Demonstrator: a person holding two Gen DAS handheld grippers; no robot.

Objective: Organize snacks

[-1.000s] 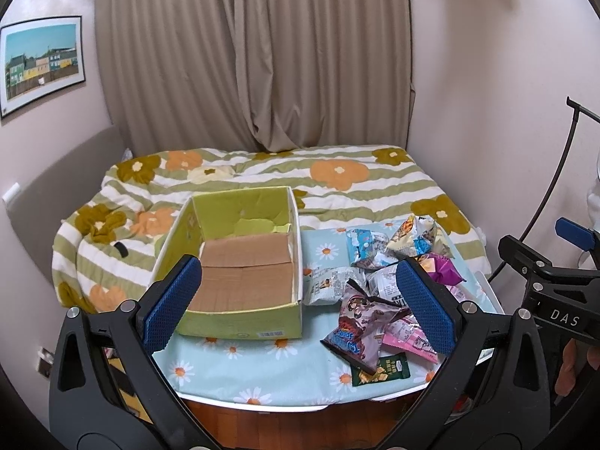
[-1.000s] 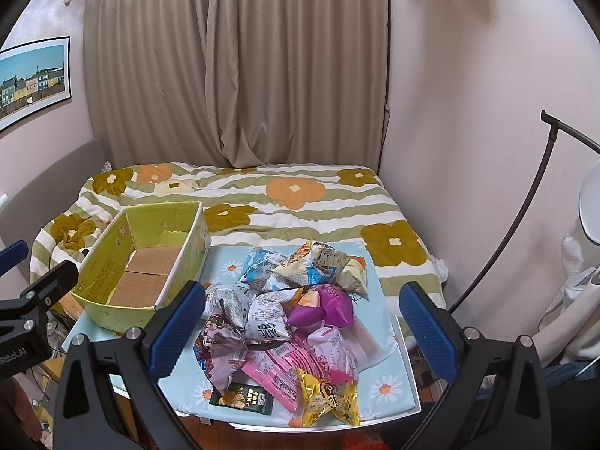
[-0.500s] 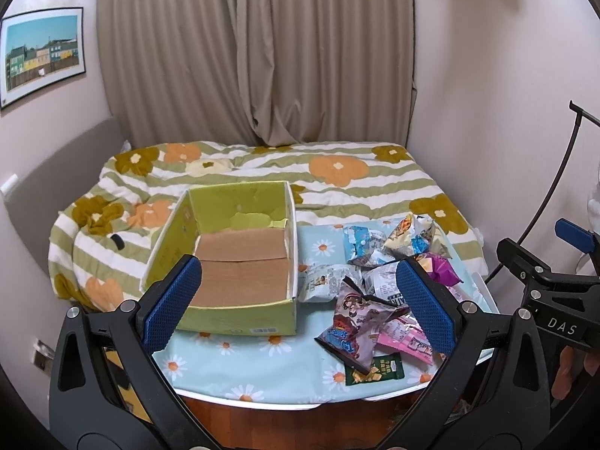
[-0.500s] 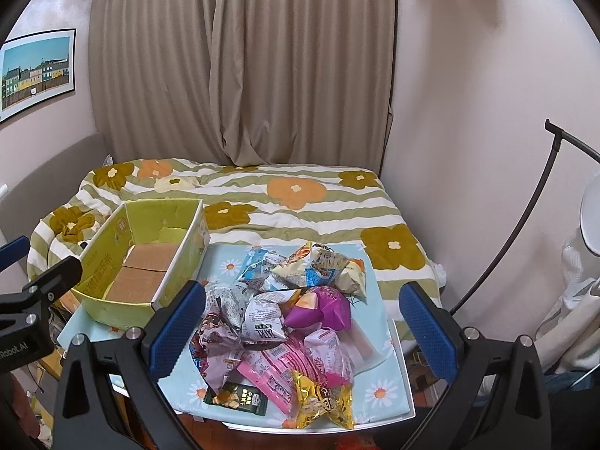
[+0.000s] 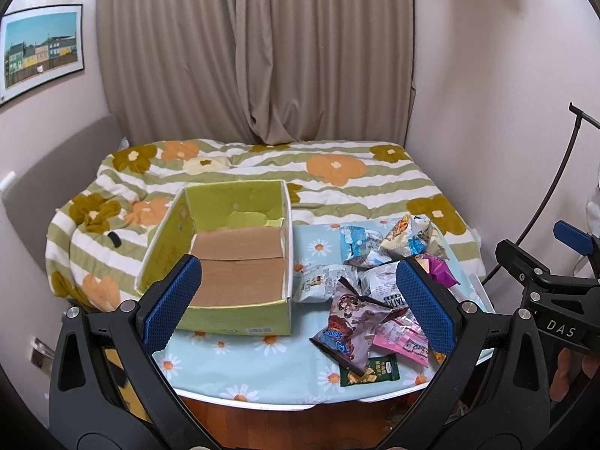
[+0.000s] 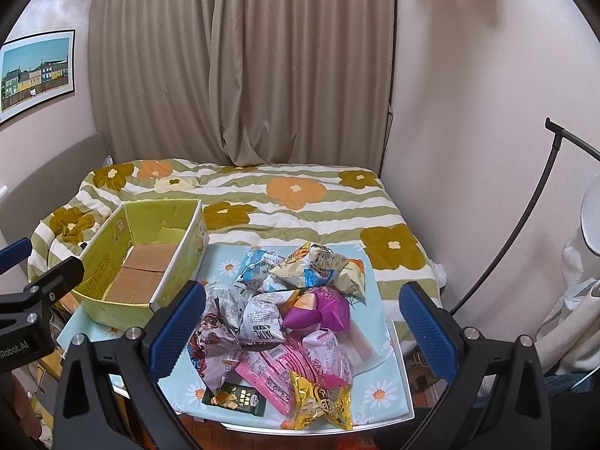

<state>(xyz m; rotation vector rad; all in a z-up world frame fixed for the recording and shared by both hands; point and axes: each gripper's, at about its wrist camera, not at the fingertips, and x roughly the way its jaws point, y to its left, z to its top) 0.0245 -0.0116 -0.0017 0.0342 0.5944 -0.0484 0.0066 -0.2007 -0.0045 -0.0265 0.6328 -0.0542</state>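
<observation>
An empty yellow-green cardboard box (image 5: pixel 225 258) (image 6: pixel 150 262) with a brown floor sits on the left of a small table (image 5: pixel 240 356) (image 6: pixel 378 390) covered in a daisy-print cloth. To its right lies a heap of snack packets (image 5: pixel 378 292) (image 6: pixel 285 318): purple, pink, white, blue, yellow and a small dark green one (image 5: pixel 369 369) (image 6: pixel 234 401). My left gripper (image 5: pixel 296 303) hangs open above the table's near edge, holding nothing. My right gripper (image 6: pixel 300 326) hovers open over the near side of the heap, also holding nothing.
A bed (image 5: pixel 337 172) with a striped flower quilt lies behind the table, curtains beyond it. A black curved stand (image 6: pixel 525 217) rises at the right by the wall. The right tool's body (image 5: pixel 547 285) shows at the left wrist view's right edge.
Both grippers have drawn back and up a little, so the table, box and snacks sit slightly smaller and farther. Nothing was picked up or moved.
</observation>
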